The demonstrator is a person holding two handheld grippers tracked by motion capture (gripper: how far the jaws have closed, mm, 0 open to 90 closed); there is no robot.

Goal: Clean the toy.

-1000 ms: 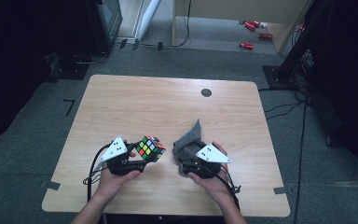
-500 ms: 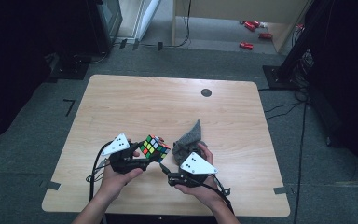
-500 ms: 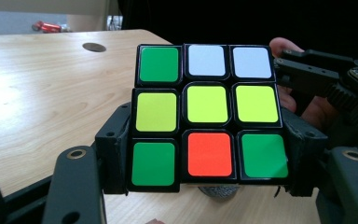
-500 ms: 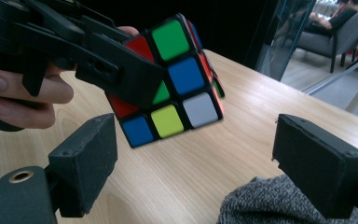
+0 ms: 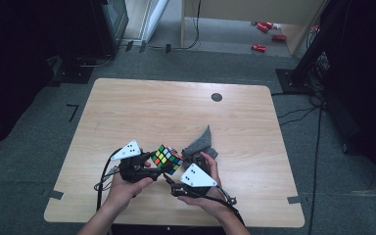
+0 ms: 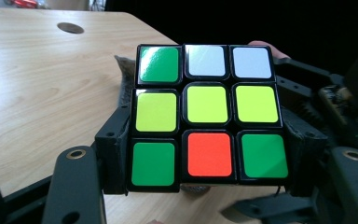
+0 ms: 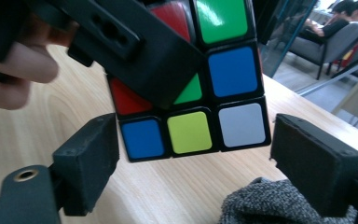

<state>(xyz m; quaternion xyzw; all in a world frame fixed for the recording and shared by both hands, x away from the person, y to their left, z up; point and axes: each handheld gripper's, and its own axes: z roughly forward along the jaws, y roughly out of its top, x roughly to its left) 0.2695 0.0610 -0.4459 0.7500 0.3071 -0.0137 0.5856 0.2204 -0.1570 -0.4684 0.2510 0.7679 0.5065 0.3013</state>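
since a second ago your right gripper (image 5: 172, 180) has slid left, away from the grey cloth (image 5: 199, 147) and in under the puzzle cube (image 5: 167, 158), while your left gripper (image 5: 149, 161) has kept its place. your left gripper is about half open and clamped on the cube: in the left gripper view its black jaws press on both sides of the cube (image 6: 207, 116), holding it clear above the desk (image 6: 42, 84). your right gripper's jaws have just been closing a little; in the right gripper view they stand open on either side of the cube's bottom row (image 7: 193, 84), with the left pad at the cube's edge and a clear gap between the right pad and the cube, so that gripper has hold of nothing. the cloth (image 7: 279, 205) lies on the desk just below that right pad. in the high view the cube sits near the front edge of the desk (image 5: 142, 107), between your two hands, with the cloth just to its right.
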